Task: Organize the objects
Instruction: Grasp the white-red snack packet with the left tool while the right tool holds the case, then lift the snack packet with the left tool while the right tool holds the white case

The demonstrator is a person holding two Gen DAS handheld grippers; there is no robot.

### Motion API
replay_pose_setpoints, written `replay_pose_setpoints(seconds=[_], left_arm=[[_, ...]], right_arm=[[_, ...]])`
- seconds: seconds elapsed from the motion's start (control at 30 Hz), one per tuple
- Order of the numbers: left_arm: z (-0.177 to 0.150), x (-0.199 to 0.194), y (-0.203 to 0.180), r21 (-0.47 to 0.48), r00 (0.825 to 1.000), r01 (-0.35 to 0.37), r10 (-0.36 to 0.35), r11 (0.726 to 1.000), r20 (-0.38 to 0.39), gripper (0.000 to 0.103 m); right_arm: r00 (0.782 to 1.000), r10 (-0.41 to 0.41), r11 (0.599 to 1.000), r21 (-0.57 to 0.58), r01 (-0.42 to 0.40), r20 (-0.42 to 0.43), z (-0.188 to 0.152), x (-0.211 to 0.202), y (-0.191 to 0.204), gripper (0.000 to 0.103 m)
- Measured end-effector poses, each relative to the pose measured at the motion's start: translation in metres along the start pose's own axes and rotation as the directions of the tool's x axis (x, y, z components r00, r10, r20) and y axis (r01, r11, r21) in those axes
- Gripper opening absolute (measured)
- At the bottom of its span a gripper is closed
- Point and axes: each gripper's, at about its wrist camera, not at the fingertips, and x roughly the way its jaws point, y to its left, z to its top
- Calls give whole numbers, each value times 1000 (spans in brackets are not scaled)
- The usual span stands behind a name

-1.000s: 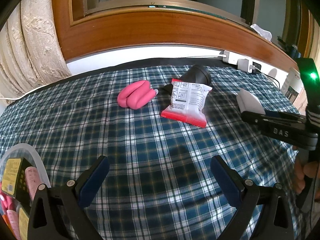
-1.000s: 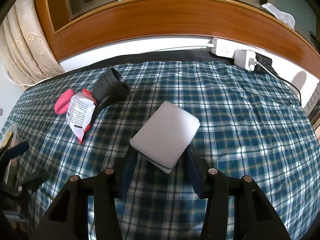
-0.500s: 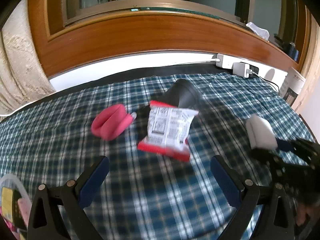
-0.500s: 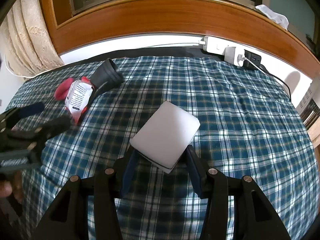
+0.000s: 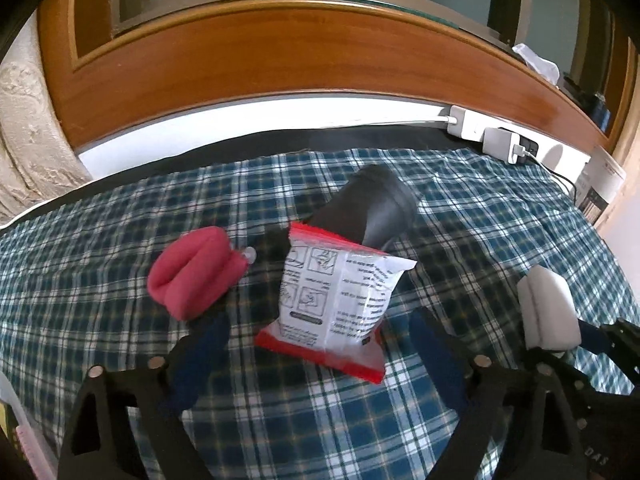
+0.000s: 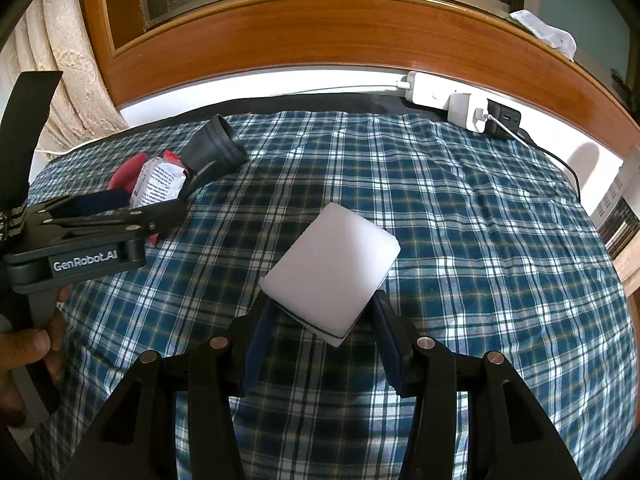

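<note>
A white-and-red snack packet (image 5: 336,300) lies on the plaid cloth, its near red edge between the open fingers of my left gripper (image 5: 320,332). Behind it a black cup (image 5: 372,212) lies on its side, and a pink rolled cloth (image 5: 198,270) sits to its left. My right gripper (image 6: 322,308) is shut on a white sponge block (image 6: 332,268), held above the cloth; the same white sponge block (image 5: 548,308) shows at the right of the left wrist view. In the right wrist view the left gripper (image 6: 120,210) reaches the packet (image 6: 158,186) and cup (image 6: 214,152).
The plaid cloth (image 6: 460,220) covers a table against a wooden window frame (image 5: 280,52). A white power strip with chargers and a cable (image 6: 460,108) lies at the back right. A clear container's rim (image 5: 12,408) shows at the lower left. A hand (image 6: 28,348) holds the left gripper's handle.
My left gripper has moved forward to the snack packet, which now sits between its fingers. The right gripper keeps hold of the white sponge, almost unmoved.
</note>
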Motion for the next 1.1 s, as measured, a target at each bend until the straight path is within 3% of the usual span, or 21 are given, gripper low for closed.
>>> replay_pose_setpoints(seconds=[0.07,0.2,0.37,0.73,1.1], left_arm=[[1,2,-2,10,1000,9,-9,1000,-7,88],[2,4,-7,26,1000,25,-25,999,-19,64],[2,2,-11,40,1000,28,-28,999,-2,58],[-5,-14,-19,53,999,17,-19,998,38,56],[-21,-50,-26,66,995,4,-10,998,96,56]], right_arm=[[1000,1,1000,0,-1,0,0,0,0,50],[1000,0,1000,0,0,0,0,1,0,50],[1000,1,1000,0,-1,0,0,1,1,50],[1000,-10,1000,8,10,6,0,1,-4,50],[995,-71,997,-22,73,73,-3,-11,0,50]])
